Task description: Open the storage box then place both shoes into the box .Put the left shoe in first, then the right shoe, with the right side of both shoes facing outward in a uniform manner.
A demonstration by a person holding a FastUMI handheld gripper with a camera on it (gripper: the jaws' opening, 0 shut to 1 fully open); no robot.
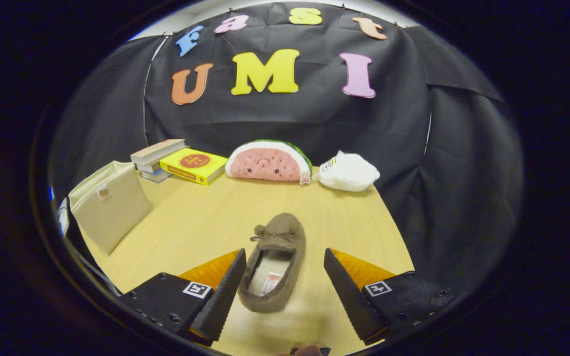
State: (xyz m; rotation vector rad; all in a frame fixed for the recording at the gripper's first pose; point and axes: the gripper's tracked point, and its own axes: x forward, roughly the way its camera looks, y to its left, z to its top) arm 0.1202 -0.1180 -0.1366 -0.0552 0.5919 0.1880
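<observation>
Tabletop (191, 222): shoe (274, 264) between spread hand-held gripper (283, 264) fingers.

Fuzzy, matt, suede-like cloth on the shoe (275, 262), with a paler smooth insole. Pale wood-grain laminate with a soft sheen across the counter (201, 222) under the shoe. Matt woven fabric on the storage box (109, 207) beside it.

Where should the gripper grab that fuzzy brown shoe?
Grab the shoe by its heel-end side wall, coming from the heel: the heel lies between the open gripper fingers, toe pointing away, and the thin rim beside the opening suits a pinch.
</observation>
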